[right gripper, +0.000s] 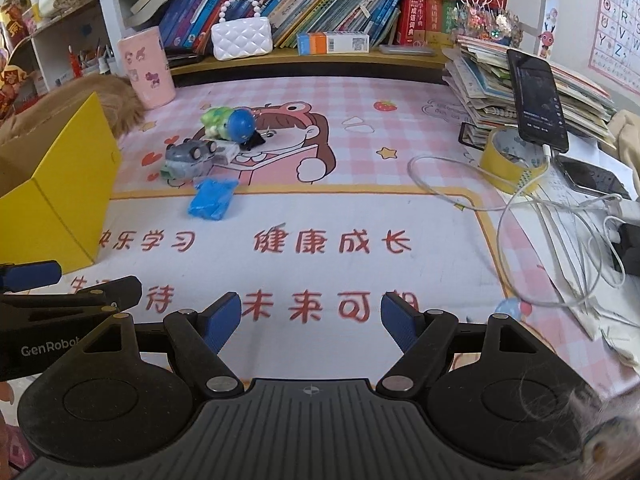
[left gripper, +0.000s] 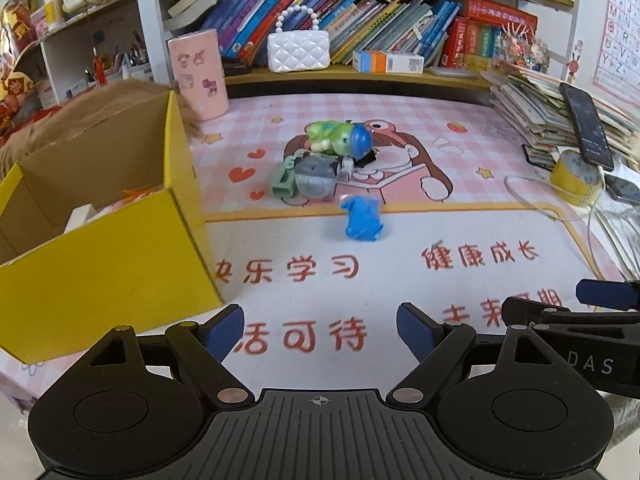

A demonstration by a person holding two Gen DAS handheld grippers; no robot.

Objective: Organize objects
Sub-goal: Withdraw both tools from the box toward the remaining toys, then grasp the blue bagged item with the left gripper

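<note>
A small pile of toys lies mid-mat: a green dinosaur toy with a blue helmet [left gripper: 340, 140] [right gripper: 228, 122], a grey toy car [left gripper: 316, 178] [right gripper: 188, 158], a pale green clip-like piece [left gripper: 283, 178], and a blue toy [left gripper: 362, 220] [right gripper: 212, 200] nearest me. An open yellow cardboard box [left gripper: 100, 256] [right gripper: 64, 184] stands at the left with some items inside. My left gripper [left gripper: 320, 332] is open and empty, low over the mat's front edge. My right gripper [right gripper: 312, 324] is open and empty beside it, well short of the toys.
A pink cup [left gripper: 198, 74], a white pearl-handled purse [left gripper: 298, 50] and books line the back shelf. A book stack with a phone [right gripper: 538, 100], a yellow tape roll [right gripper: 510, 164], white cables [right gripper: 560, 216] and papers crowd the right side. A brown furry thing [right gripper: 120, 96] lies behind the box.
</note>
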